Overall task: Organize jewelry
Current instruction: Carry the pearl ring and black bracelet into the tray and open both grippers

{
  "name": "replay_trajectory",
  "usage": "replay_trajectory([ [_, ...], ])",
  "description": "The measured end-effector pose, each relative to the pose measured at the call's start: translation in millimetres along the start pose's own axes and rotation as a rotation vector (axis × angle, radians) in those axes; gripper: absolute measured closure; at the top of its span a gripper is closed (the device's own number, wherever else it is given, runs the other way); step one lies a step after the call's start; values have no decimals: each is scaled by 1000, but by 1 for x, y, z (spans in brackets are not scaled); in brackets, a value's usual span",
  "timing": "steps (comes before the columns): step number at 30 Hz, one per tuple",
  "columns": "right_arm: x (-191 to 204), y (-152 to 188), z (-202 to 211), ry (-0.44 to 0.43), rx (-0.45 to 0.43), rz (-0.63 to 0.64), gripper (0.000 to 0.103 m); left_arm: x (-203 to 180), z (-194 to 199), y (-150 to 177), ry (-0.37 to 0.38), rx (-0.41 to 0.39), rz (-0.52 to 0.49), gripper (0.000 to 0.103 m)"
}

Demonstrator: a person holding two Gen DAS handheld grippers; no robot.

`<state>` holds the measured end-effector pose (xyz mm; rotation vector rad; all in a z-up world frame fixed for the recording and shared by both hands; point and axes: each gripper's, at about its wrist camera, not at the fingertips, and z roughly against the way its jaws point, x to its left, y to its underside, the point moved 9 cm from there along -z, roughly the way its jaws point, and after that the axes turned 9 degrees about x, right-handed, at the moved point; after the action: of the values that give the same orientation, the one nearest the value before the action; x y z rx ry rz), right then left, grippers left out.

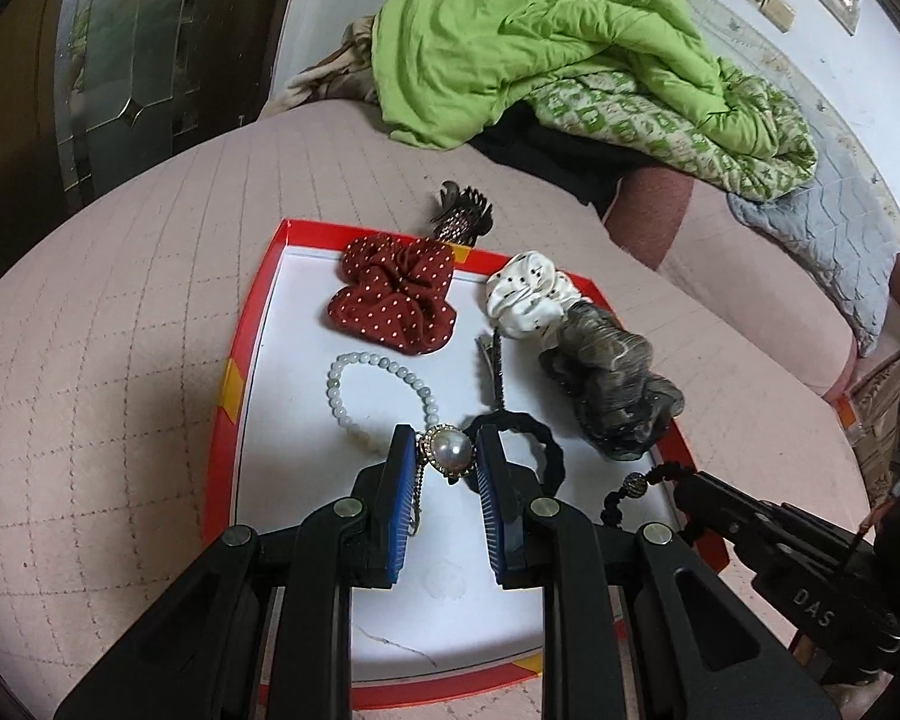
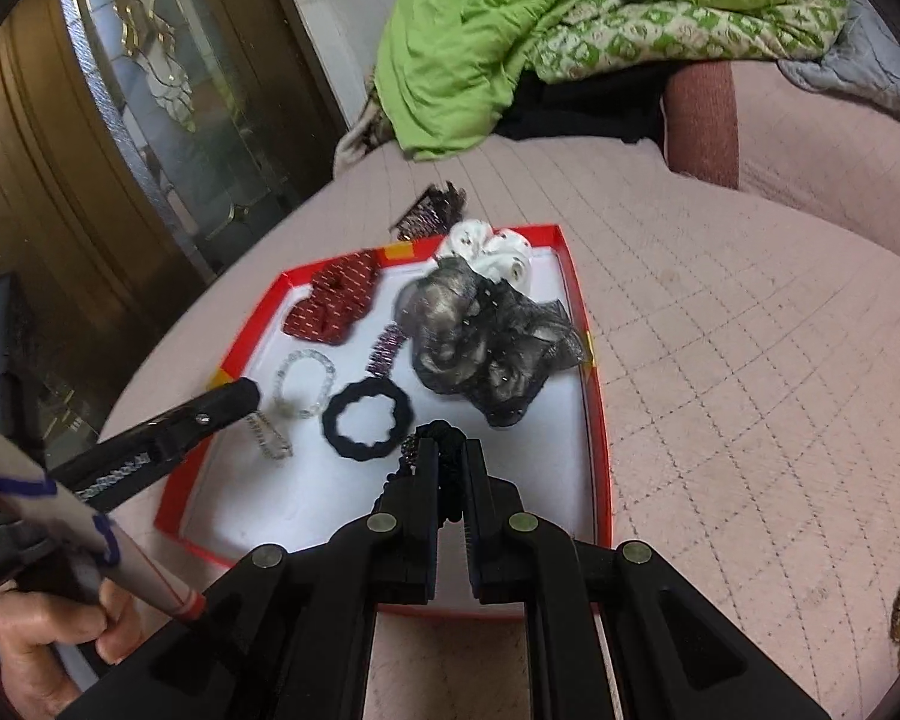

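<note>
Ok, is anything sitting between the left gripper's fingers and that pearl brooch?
Nothing visible is. The pearl brooch already sits in the gap of the left gripper, whose fingers flank it on both sides. The bead bracelet and black hair tie lie beside it, outside the fingers.

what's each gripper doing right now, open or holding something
left gripper: open, jaws either side of the pearl brooch, not clamped.
right gripper: shut on the black beaded hair tie.
</note>
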<state>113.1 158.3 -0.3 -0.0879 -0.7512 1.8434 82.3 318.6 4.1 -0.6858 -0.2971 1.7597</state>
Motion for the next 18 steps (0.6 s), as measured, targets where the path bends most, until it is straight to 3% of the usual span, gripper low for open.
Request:
replay_trajectory([
  [18, -24, 0, -30, 40, 53, -48, 92, 1, -11, 0, -21, 20, 8, 83],
])
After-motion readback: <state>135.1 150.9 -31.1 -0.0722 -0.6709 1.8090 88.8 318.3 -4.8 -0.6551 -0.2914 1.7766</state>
